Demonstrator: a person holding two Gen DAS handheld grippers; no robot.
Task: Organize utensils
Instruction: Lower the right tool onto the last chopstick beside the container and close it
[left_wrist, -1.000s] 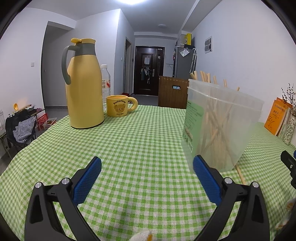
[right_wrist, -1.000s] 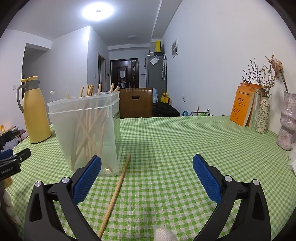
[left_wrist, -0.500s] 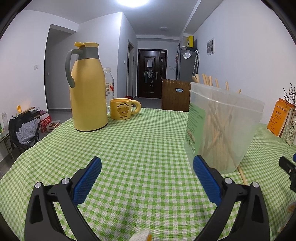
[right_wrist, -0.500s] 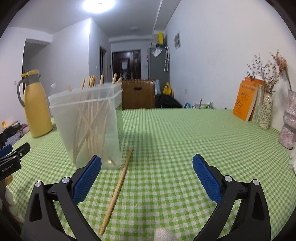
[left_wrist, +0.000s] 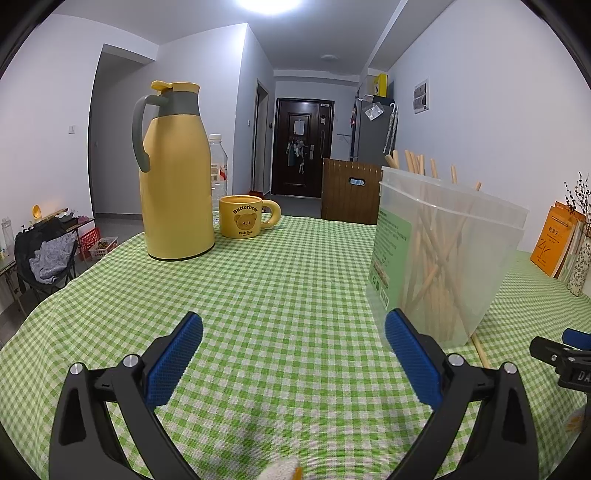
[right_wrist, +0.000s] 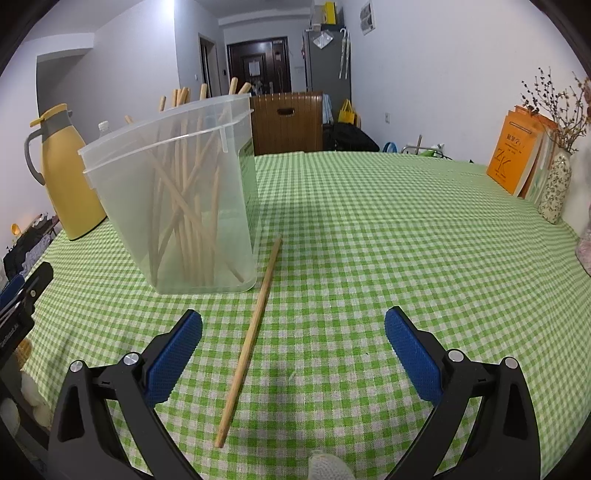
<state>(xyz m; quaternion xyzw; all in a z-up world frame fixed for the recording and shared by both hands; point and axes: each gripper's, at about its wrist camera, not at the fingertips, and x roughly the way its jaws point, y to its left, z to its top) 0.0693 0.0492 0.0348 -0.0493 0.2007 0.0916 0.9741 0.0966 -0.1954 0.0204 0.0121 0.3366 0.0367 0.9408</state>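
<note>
A clear plastic container holding several wooden chopsticks stands upright on the green checked tablecloth; it also shows at the right of the left wrist view. One loose chopstick lies on the cloth beside the container, running toward me, and its end shows in the left wrist view. My right gripper is open and empty above the chopstick's near half. My left gripper is open and empty, left of the container.
A yellow thermos jug, a water bottle and a yellow bear mug stand at the back left. Orange books and a patterned vase stand at the right edge. A wooden crate is behind the table.
My right gripper has risen and tilted down over the loose chopstick. My left gripper has lowered slightly and drawn back. Both stay open.
</note>
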